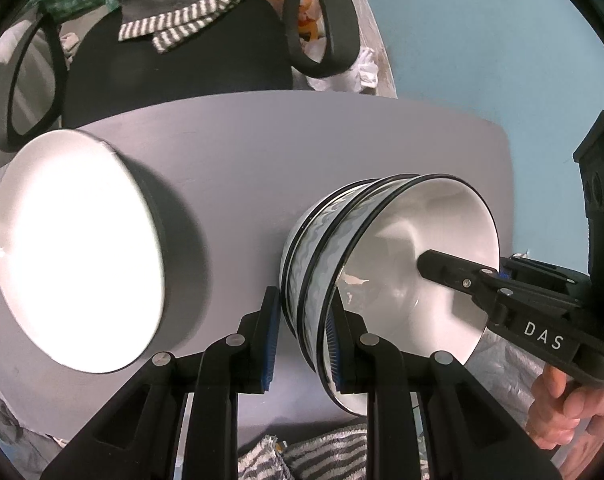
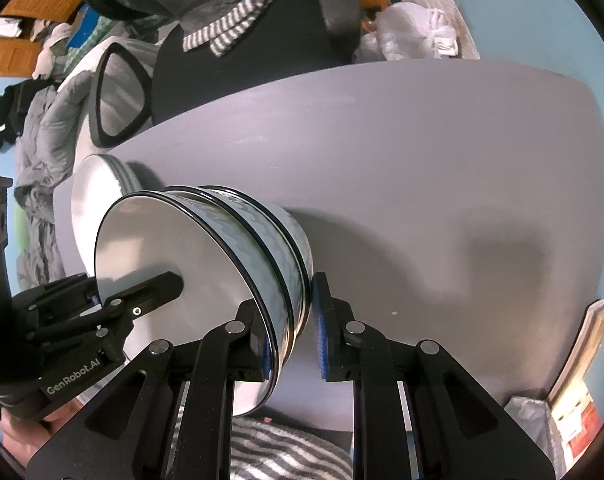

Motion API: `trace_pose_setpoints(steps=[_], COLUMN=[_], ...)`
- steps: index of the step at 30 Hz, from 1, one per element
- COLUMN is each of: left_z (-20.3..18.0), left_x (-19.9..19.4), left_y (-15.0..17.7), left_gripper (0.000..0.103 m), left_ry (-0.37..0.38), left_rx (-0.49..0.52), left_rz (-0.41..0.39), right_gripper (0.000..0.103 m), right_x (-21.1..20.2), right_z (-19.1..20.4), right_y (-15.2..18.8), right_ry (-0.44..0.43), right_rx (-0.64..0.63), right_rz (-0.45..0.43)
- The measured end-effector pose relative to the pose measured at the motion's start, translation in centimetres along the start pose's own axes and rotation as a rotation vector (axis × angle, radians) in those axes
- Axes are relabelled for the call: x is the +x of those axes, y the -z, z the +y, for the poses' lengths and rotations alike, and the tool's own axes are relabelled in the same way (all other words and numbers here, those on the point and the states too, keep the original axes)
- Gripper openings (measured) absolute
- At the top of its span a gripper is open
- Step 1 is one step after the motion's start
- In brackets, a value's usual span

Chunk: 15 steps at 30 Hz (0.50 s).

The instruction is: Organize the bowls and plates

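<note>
Over the grey worktop (image 1: 229, 152) near edge | left tongs (image 1: 304, 340) and right tongs (image 2: 291, 332) both clamped on opposite rims of the nested bowl stack (image 1: 382, 248) | plate stack (image 1: 77, 256) sits to its left | step: carrying bowls | next: lower level, release together

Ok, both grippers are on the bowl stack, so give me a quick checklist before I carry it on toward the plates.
1. Left gripper clamped on bowl stack rim: ok.
2. Right gripper clamped on the opposite rim: ok.
3. Bowls nested together, none sliding out: ok.
4. Stack clear of the table: cannot tell.
5. Plates apart from the stack, not touching: ok.
6. Table between stack and plates bare: ok.
</note>
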State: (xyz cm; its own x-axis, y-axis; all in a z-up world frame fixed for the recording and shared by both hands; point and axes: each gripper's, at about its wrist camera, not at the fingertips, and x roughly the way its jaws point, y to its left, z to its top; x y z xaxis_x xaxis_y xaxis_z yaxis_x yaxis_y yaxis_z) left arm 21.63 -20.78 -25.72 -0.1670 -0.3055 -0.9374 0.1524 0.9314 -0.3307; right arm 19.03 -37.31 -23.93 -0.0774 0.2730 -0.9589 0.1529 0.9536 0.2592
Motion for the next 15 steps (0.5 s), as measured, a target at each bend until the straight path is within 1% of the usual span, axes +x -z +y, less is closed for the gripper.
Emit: trace_pose_setpoints(steps=[8, 15], left_z=[3.4, 6.8], left_x=[-3.1, -5.2], left_y=[1.0, 1.7], left_gripper=[0.021, 0.021], left_ry=[0.005, 0.019], left_rx=[-0.033, -0.064], left_rz=[-0.055, -0.083], right_gripper=[0.017, 0.017], right_x=[-0.4, -0.3], right_z=[4.4, 8.5], right_y=[0.2, 0.2], right_ry=[0.006, 0.018], right_rx=[-0.051, -0.091], right_rz=[-0.024, -0.040])
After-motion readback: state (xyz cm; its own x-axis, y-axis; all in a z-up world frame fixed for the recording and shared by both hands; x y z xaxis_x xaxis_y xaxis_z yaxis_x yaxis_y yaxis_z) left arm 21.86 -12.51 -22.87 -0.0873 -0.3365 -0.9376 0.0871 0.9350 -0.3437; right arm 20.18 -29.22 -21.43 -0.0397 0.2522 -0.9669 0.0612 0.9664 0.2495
